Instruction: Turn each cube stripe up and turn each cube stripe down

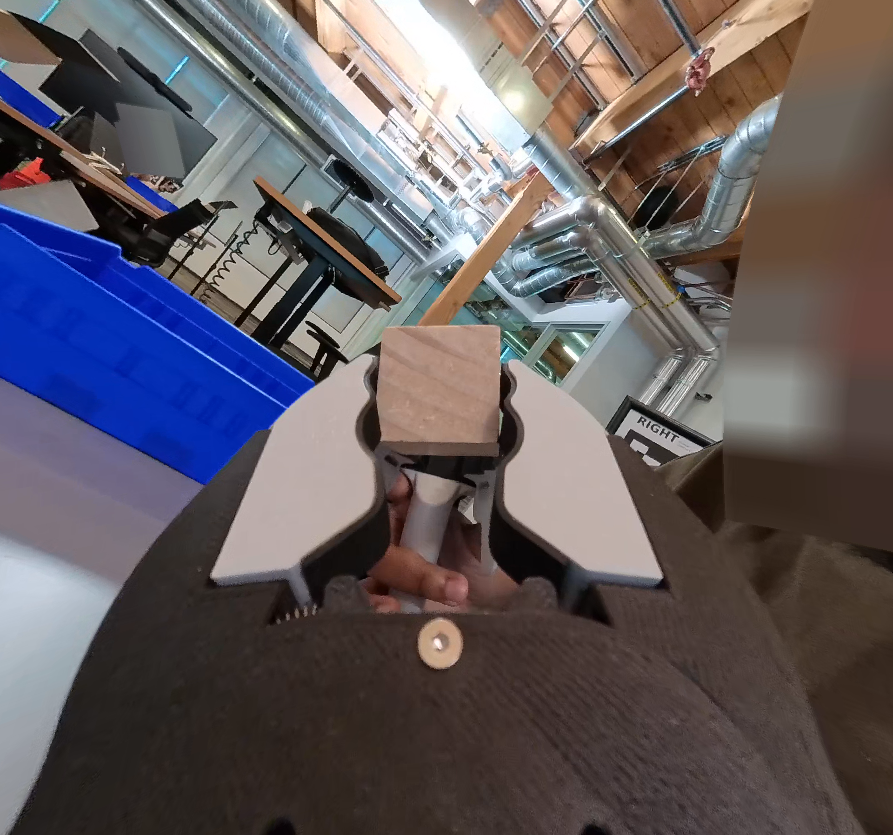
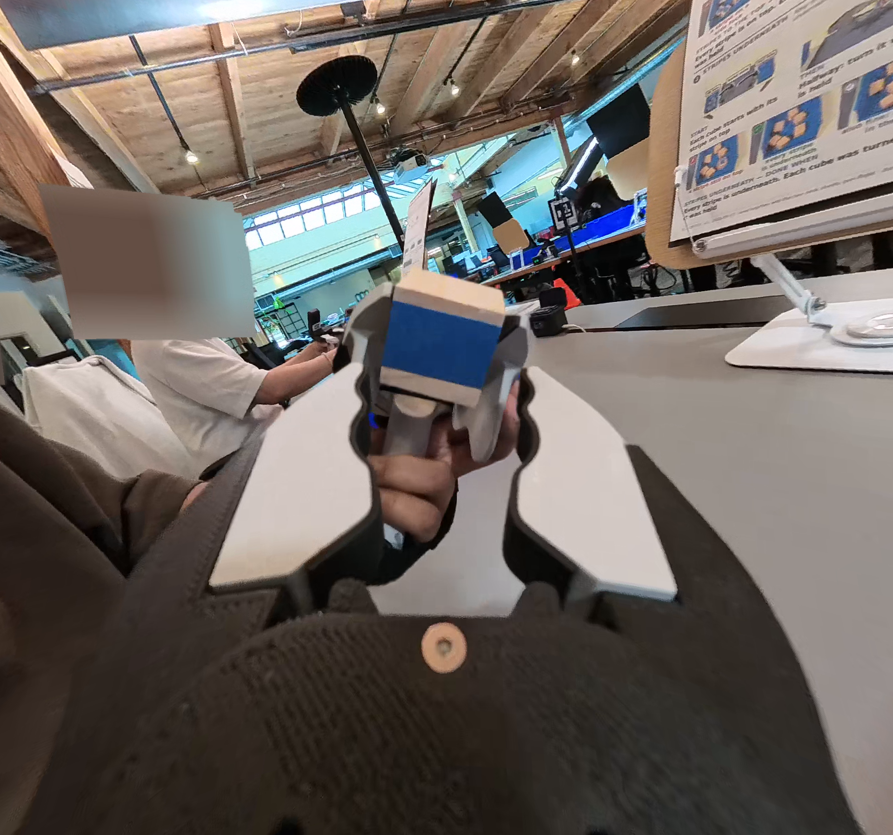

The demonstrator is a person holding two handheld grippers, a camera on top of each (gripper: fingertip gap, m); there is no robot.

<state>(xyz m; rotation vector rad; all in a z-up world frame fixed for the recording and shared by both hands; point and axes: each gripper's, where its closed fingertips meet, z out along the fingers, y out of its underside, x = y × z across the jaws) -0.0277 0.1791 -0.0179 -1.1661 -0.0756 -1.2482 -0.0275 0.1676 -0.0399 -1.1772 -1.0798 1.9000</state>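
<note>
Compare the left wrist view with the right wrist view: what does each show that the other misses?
Left wrist view only: a plain wood face of the cube, a blue bin and silver ducts overhead.

Right wrist view only: the cube's blue stripe, the open right tongs around the cube, an instruction sheet on a stand, the grey table, and a seated person.

Both: the one cube clamped in the left tongs, a hand below it, and the wooden ceiling.
</note>
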